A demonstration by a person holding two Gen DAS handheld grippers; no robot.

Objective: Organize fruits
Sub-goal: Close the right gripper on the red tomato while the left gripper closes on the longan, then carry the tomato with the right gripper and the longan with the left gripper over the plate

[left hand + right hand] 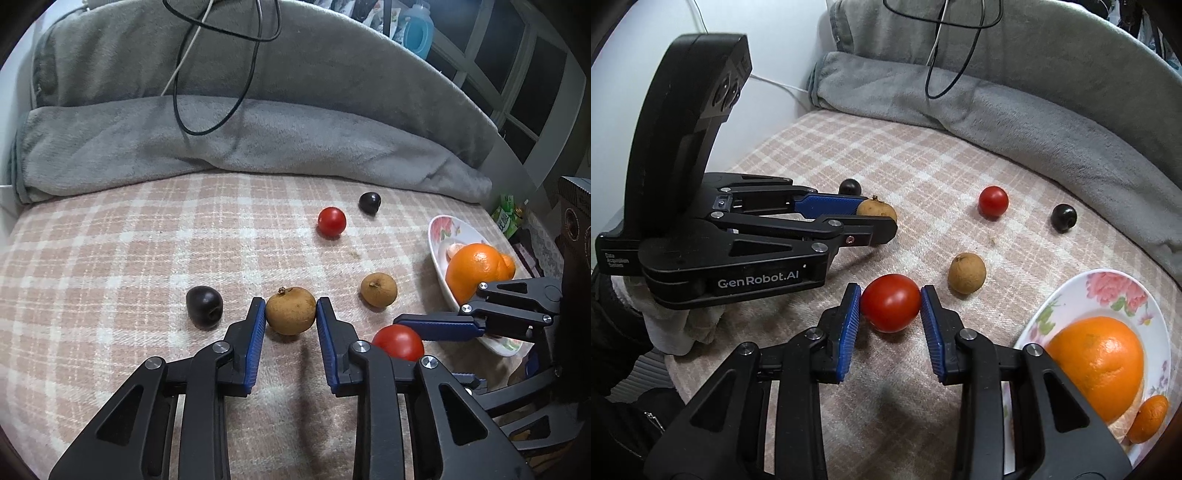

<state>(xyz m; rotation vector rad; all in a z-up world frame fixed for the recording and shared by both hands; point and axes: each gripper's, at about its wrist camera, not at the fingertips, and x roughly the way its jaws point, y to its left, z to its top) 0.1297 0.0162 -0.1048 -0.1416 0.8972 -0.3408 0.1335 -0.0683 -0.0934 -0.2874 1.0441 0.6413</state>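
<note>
Left tool (pixel 291 312) brackets a brown longan (pixel 290 310) mid-bed, pads touching; right tool (pixel 891 304) likewise pinches a tomato (pixel 891 302) near the plate (pixel 1108 286) (orange (pixel 1099 365) already there), presumably both bound platewards.

On the blanket (pixel 110 229) sat many fruits. The left gripper (pixel 290 312) had a longan (pixel 290 311) between its two fingers. Just left of that longan lay a dark plum (pixel 204 307). To its right lay a second longan (pixel 378 290). Farther back sat a small tomato (pixel 331 221), and behind it to the right a second plum (pixel 369 203). The right gripper (pixel 891 306) had a big tomato (pixel 890 302) between its fingers, in front of the second longan. At the right edge stood a plate (pixel 1108 291). In it lay an orange (pixel 1099 363) and a small mandarin (pixel 1148 419) beside it. A folded throw (pixel 240 147) lay behind everything.
</note>
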